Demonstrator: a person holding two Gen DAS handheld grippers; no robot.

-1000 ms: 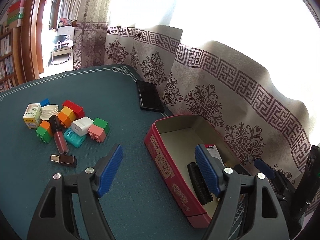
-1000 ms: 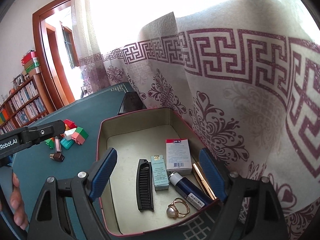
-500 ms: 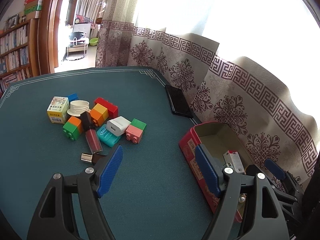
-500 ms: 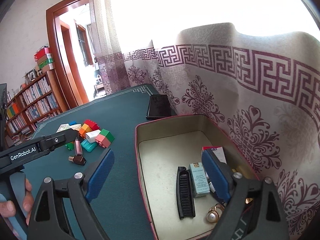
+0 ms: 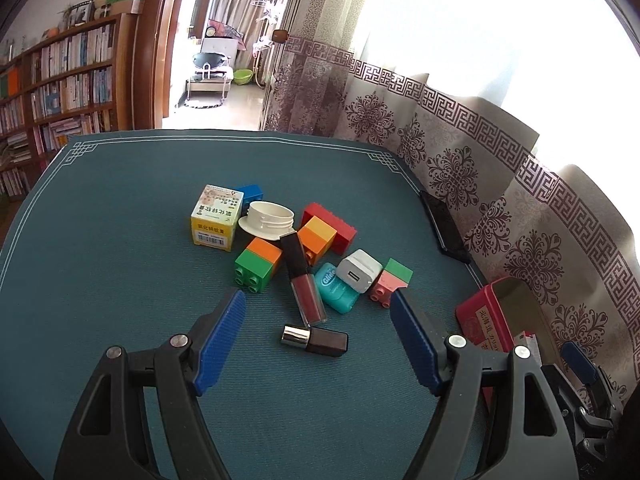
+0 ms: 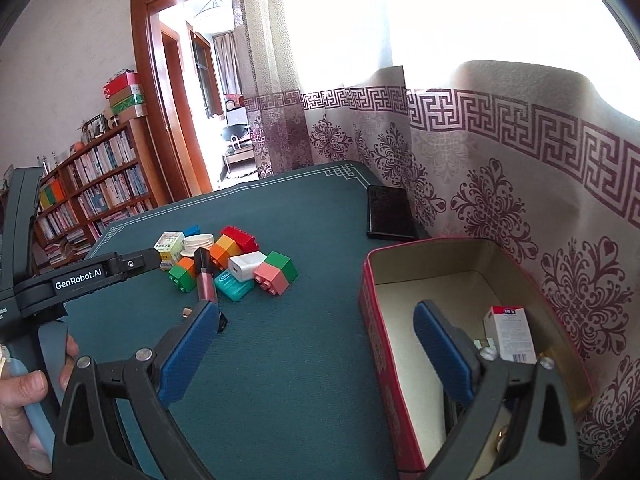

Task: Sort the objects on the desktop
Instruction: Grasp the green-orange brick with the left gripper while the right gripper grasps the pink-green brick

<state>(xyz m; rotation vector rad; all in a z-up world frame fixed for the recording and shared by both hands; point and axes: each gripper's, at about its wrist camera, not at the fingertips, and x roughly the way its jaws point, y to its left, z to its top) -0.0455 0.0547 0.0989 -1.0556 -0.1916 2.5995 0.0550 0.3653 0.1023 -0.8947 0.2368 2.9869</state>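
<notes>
A pile of small objects lies mid-mat: toy blocks such as a green-orange block (image 5: 258,264) and a pink-green block (image 5: 390,280), a white charger (image 5: 359,270), a teal floss box (image 5: 336,288), a lip gloss tube (image 5: 304,280), a white lid (image 5: 267,220) and a yellow carton (image 5: 214,216). A black lipstick (image 5: 316,339) lies nearest, just ahead of my open left gripper (image 5: 317,294), which holds nothing. My right gripper (image 6: 314,306) is opening, empty, straddling the near wall of the red tin (image 6: 372,320). A white box (image 6: 510,332) stands inside the tin.
A black phone (image 5: 444,226) lies by the patterned curtain (image 6: 500,208) at the mat's right edge. A hand (image 6: 24,392) grips the left gripper's handle at the lower left. Bookshelves (image 5: 60,80) and a doorway stand behind the table.
Both views have swung left, away from the tin and toward the pile. The lipstick now lies between the left fingers' line. The right jaws have widened.
</notes>
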